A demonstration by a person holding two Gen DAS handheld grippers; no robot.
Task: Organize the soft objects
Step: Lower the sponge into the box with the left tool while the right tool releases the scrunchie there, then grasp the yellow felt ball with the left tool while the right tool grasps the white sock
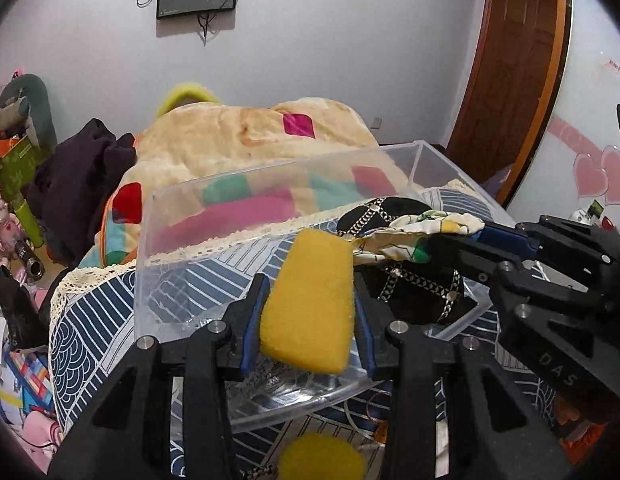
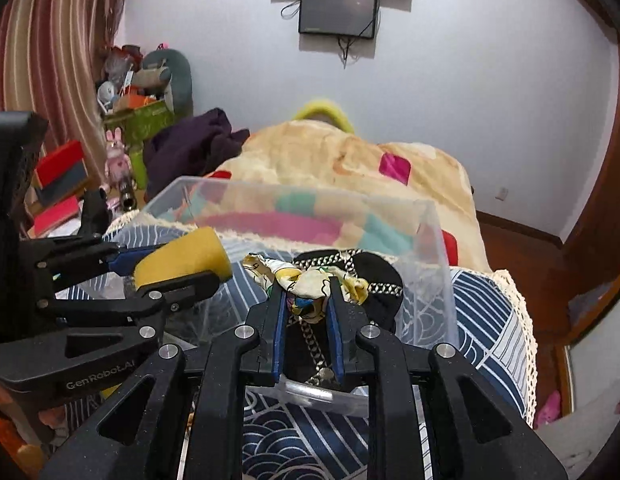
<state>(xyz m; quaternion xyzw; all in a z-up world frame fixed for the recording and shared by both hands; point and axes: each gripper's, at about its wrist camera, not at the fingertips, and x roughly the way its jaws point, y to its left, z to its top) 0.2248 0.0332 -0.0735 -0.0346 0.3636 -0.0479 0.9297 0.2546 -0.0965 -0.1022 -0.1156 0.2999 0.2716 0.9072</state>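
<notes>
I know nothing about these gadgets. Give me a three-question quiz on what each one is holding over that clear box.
1. True or false: the left gripper is shut on a yellow sponge.
2. What does the right gripper hold? A) a patterned cloth B) a plush rabbit C) nothing
3. Fill in: the black cap with chain trim lies inside the clear ____.

Key:
1. True
2. A; the patterned cloth is pinched between its jaws.
3. Box
</notes>
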